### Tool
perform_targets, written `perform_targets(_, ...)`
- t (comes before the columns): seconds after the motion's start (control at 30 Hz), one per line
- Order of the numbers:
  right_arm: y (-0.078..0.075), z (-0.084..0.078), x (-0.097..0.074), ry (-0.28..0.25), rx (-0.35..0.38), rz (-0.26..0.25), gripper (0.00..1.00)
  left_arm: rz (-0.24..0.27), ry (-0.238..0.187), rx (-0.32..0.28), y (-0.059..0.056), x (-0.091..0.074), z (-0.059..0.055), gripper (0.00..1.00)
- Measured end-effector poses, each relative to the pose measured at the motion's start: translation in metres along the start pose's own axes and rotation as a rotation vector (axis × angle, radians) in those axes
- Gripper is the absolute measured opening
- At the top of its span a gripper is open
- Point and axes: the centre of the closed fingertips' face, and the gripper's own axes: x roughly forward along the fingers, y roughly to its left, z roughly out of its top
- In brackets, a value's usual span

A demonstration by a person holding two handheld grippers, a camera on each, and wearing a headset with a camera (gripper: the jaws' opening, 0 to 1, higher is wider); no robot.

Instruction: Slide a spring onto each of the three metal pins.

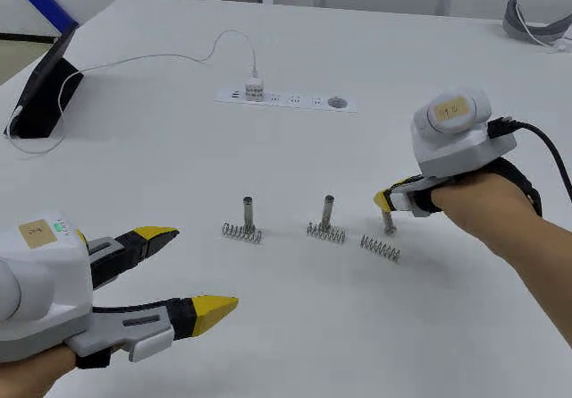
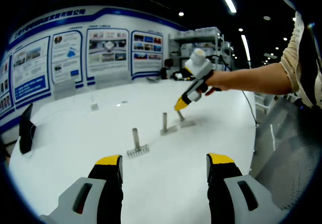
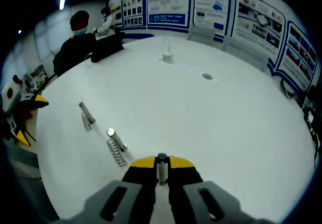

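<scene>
Head view: your right gripper [image 1: 386,203] is pinched shut on the right pin [image 1: 389,224], and your left gripper [image 1: 192,271] has hold of nothing.
Your left gripper's jaws stand wide apart, low over the near part of the white table [image 1: 295,344], well apart from the parts. The left pin [image 1: 248,208] and the middle pin [image 1: 328,208] stand upright, with the left spring [image 1: 242,232] and the middle spring [image 1: 326,233] lying flat at their feet. The right spring [image 1: 380,249] lies just beside the gripped pin, on the side nearer you. In the right gripper view, that pin's top shows between your yellow tips.
</scene>
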Motion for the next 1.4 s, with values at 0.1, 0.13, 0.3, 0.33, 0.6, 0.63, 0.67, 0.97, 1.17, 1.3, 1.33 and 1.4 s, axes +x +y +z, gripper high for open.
perform_targets(0.1, 0.001, -0.001, -0.003, -0.003, 0.001, -0.001, 0.09, -0.002, 0.001, 0.006, -0.001, -0.001, 0.002, 0.69)
perform_targets(0.13, 0.001, -0.002, -0.004, -0.005, 0.005, -0.001, 0.09, -0.003, 0.001, 0.008, -0.001, -0.001, 0.002, 0.69)
perform_targets(0.3, 0.001, -0.007, -0.010, -0.011, 0.018, -0.002, 0.09, -0.005, 0.003, 0.015, -0.002, -0.003, 0.003, 0.69)
perform_targets(0.33, 0.001, -0.007, -0.011, -0.012, 0.020, -0.003, 0.09, -0.005, 0.003, 0.016, -0.003, -0.003, 0.003, 0.69)
perform_targets(0.6, 0.000, -0.015, -0.017, -0.023, 0.045, -0.004, 0.09, -0.019, 0.006, 0.030, -0.008, -0.002, 0.006, 0.69)
perform_targets(0.63, 0.000, -0.016, -0.017, -0.026, 0.047, -0.004, 0.09, -0.022, 0.006, 0.031, -0.009, -0.001, 0.007, 0.69)
perform_targets(0.67, -0.001, -0.016, -0.017, -0.027, 0.049, -0.005, 0.09, -0.024, 0.006, 0.032, -0.009, -0.001, 0.007, 0.69)
perform_targets(0.97, -0.001, -0.019, -0.018, -0.034, 0.050, -0.004, 0.09, -0.038, 0.010, 0.045, -0.015, 0.002, 0.011, 0.69)
perform_targets(1.17, 0.001, -0.020, -0.017, -0.038, 0.044, -0.002, 0.10, -0.041, 0.015, 0.044, -0.016, 0.003, 0.010, 0.69)
perform_targets(1.3, 0.001, -0.021, -0.016, -0.040, 0.039, -0.003, 0.14, -0.043, 0.014, 0.042, -0.017, 0.004, 0.009, 0.69)
perform_targets(1.33, 0.001, -0.021, -0.016, -0.043, 0.038, -0.003, 0.15, -0.044, 0.014, 0.041, -0.017, 0.004, 0.009, 0.69)
perform_targets(1.4, 0.001, -0.020, -0.018, -0.044, 0.029, -0.003, 0.15, -0.044, 0.014, 0.039, -0.017, 0.004, 0.009, 0.69)
